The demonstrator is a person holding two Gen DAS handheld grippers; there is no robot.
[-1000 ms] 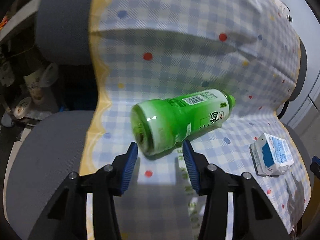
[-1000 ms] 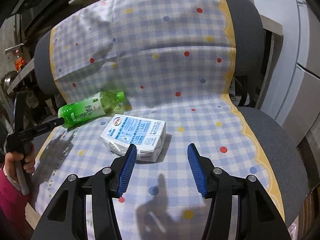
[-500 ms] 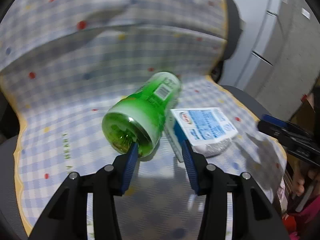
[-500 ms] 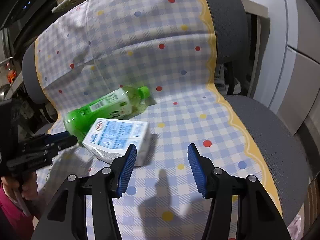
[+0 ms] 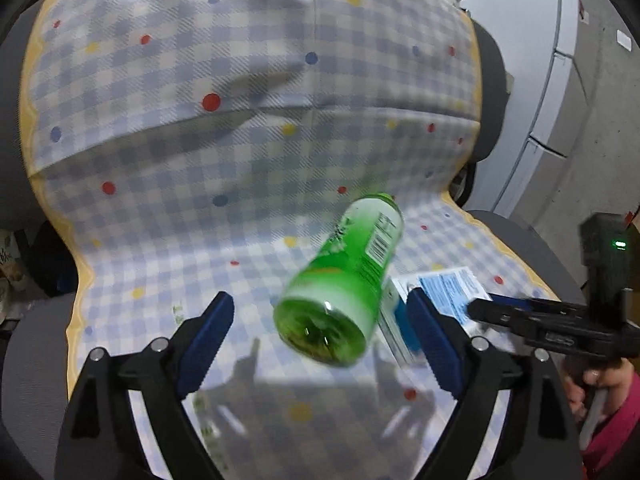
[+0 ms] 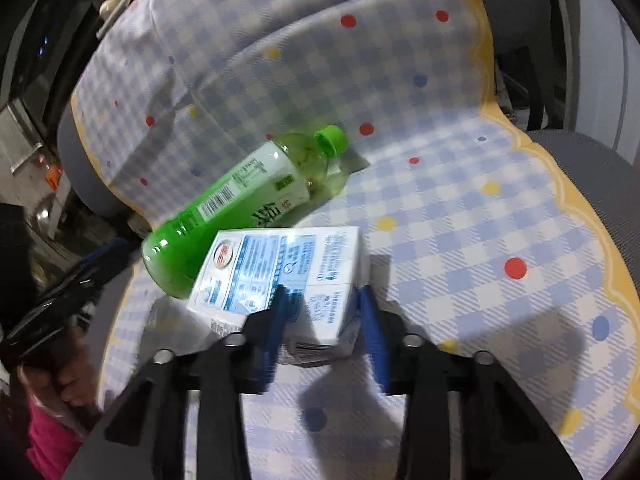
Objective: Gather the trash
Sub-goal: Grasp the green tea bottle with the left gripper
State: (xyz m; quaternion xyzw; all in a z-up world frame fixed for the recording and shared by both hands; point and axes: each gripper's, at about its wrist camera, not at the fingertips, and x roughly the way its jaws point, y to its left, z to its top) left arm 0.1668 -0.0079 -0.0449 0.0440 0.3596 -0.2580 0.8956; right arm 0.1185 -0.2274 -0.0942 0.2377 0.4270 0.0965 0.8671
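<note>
A green plastic bottle (image 5: 344, 276) lies with its base toward my left gripper (image 5: 320, 300). The jaws are opening wide, and the bottle is between them with neither pad touching it. In the right wrist view the bottle (image 6: 240, 200) rests on the seat, its cap pointing at the backrest and its side against a white and blue carton (image 6: 272, 264). My right gripper (image 6: 323, 308) is closing on the carton's near end, with a pad on each side of it. The carton (image 5: 448, 288) also shows just right of the bottle in the left wrist view.
Both items lie on an office chair under a blue checked cover with coloured dots (image 6: 460, 240). Its grey seat edge (image 6: 600, 184) shows at the right. Grey cabinets (image 5: 580, 100) stand beyond the chair. A hand in a pink sleeve (image 5: 600, 384) holds the right gripper's handle.
The left gripper carried the bottle over beside the carton and then spread its jaws off it. The right gripper came down to the carton and narrowed its jaws around it.
</note>
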